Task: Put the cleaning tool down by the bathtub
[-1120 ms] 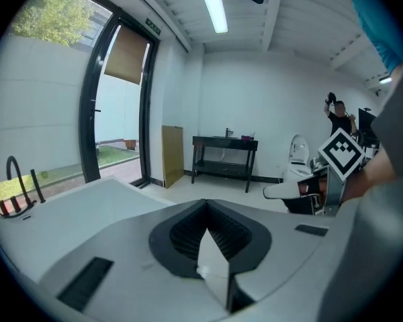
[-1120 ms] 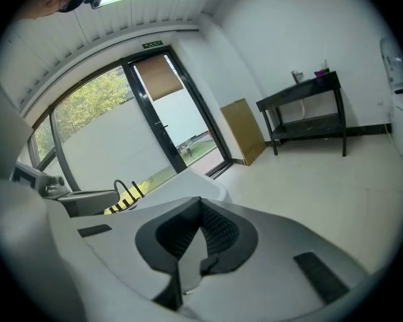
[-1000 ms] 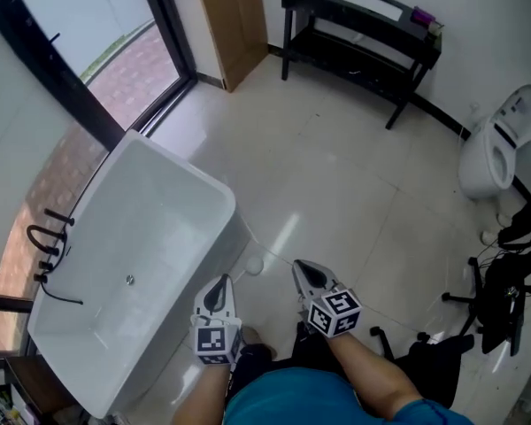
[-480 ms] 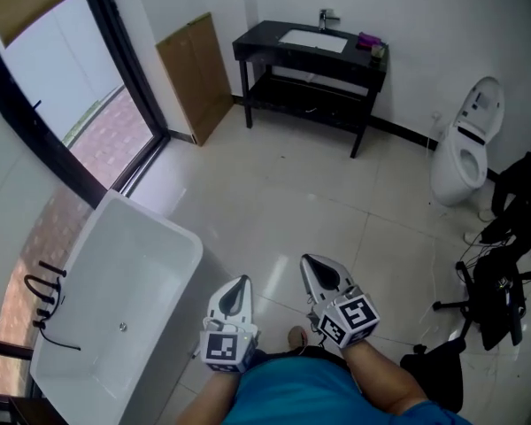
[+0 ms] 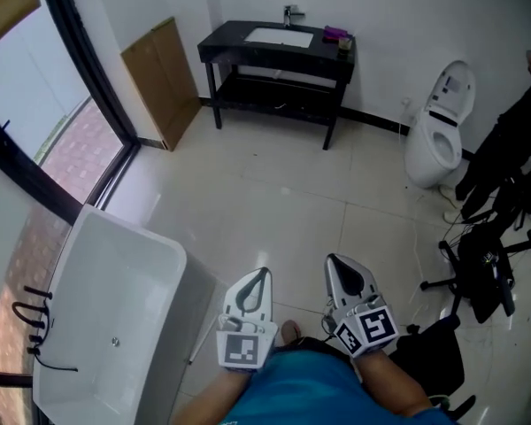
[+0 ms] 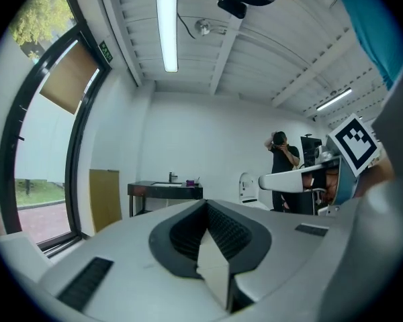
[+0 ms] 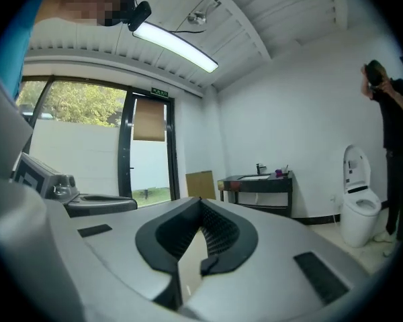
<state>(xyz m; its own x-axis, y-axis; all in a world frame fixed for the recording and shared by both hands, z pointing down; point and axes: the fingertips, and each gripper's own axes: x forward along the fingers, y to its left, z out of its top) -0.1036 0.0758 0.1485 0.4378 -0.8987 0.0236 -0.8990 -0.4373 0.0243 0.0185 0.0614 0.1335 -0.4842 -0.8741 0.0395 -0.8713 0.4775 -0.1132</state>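
Just left of the left tool, the white boxy bathtub shows its rounded rim; tiled floor spreads ahead. It and the right tool are closed, empty.

free: tiled floor ahead | blocked: bathtub left, black gear right, toilet beyond
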